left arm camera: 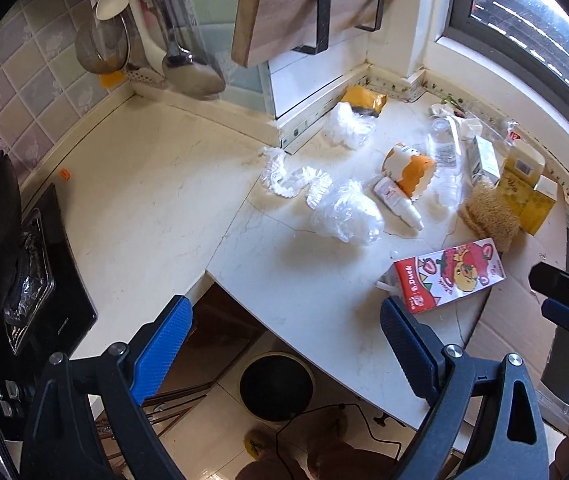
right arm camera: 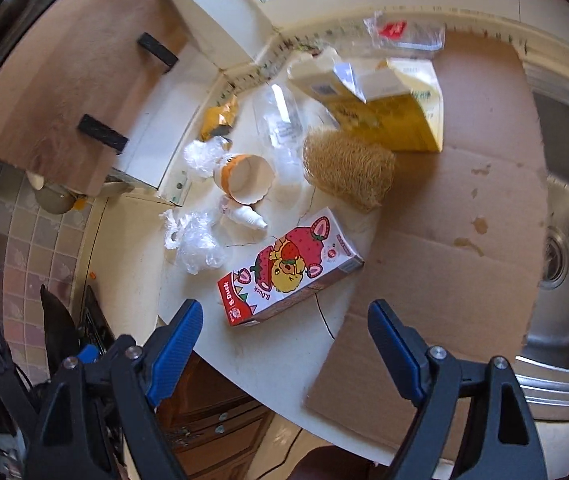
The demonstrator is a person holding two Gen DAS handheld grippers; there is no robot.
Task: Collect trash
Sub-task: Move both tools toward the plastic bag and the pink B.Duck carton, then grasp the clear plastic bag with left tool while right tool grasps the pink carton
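Hovering wide open and empty above the counter edge: right gripper (right arm camera: 282, 336), with the strawberry milk carton (right arm camera: 290, 266) lying flat just ahead of its fingertips and slightly left of centre. Running diagonally, the carton's long axis, from near-left up to far-right, so calling, most likely, for a wrist turn to close across the narrow sides. Also gaping and holding nothing: left gripper (left arm camera: 286, 336), sitting over the gap above the black bin (left arm camera: 276, 386) on the floor, with the same carton off to its right. Looking the nearer of the two, the right one. Lying further back among the litter: crumpled plastic wrap (right arm camera: 194, 242), a paper cup (right arm camera: 246, 180) on its side, a small white bottle (right arm camera: 244, 216). Blurring into the counter (right arm camera: 276, 356), a clear plastic bottle (right arm camera: 280, 128); cropped by the carton's own body, its far face
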